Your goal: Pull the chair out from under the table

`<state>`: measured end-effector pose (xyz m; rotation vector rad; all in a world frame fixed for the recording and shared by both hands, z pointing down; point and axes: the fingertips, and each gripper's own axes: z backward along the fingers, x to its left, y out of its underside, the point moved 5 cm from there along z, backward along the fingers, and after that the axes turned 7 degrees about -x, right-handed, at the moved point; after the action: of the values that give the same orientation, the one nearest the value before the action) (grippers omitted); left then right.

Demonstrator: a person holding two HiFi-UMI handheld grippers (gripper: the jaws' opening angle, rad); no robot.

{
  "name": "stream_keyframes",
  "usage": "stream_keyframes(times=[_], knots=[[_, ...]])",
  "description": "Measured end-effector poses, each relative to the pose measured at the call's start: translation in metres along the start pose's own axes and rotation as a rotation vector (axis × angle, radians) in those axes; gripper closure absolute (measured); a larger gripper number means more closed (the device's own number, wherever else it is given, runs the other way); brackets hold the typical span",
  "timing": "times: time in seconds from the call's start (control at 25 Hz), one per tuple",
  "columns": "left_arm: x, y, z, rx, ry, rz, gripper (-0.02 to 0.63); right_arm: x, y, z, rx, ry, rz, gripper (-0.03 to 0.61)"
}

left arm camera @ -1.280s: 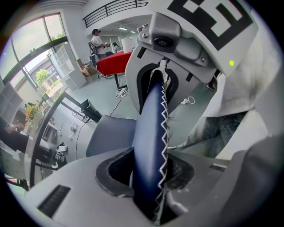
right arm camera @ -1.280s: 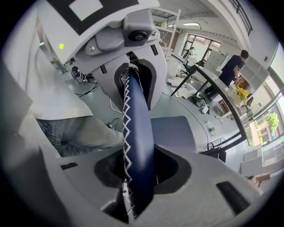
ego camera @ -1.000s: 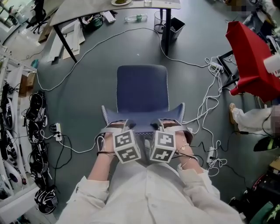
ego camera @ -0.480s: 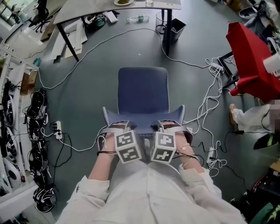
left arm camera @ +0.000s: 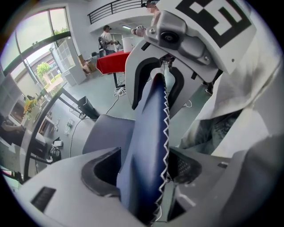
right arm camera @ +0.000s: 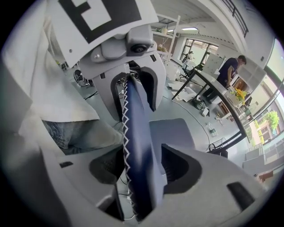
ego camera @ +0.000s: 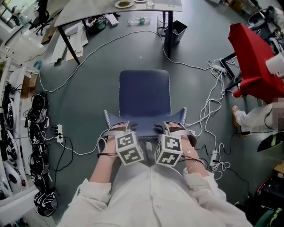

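Grippers (ego camera: 119, 129) (ego camera: 171, 128) just opening astride zigzag-stitched chair (ego camera: 144, 94)

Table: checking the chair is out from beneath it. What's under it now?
Beneath the table show a bottle, a black bin and papers; the chair stands clear. Anything deeper under the tabletop is hidden.

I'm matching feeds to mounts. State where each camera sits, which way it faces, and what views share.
Head view: on the person's head, facing steeply down at the chair; arms, left claw and right claw show.
Left gripper view: rides the left claw, looking along its jaws, just opened, apart round the chair back; right claw ahead.
Right gripper view: rides the right claw, jaws just opened round the chair back; left claw ahead, trousers beside.
Shared: both gripper views show the chair back's stitched edge.
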<state>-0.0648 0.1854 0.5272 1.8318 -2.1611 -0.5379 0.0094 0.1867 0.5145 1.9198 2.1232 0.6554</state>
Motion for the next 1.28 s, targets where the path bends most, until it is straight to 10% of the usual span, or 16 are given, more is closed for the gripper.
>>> stream_keyframes(times=[0.44,0.8,1.28], knots=[[-0.002,-0.025,0.039,-0.226,0.038,0.119,0.302,-0.003,-0.014,0.033,-0.132,0.028,-0.056,0.362],[0.001,-0.054,0.086,-0.503,0.004,0.192,0.304,-0.012,-0.025,0.087,-0.484,0.075,-0.298,0.362],[0.012,-0.102,0.174,-0.944,-0.147,0.290,0.421,-0.040,-0.060,0.222,-0.968,0.427,-0.382,0.489]])
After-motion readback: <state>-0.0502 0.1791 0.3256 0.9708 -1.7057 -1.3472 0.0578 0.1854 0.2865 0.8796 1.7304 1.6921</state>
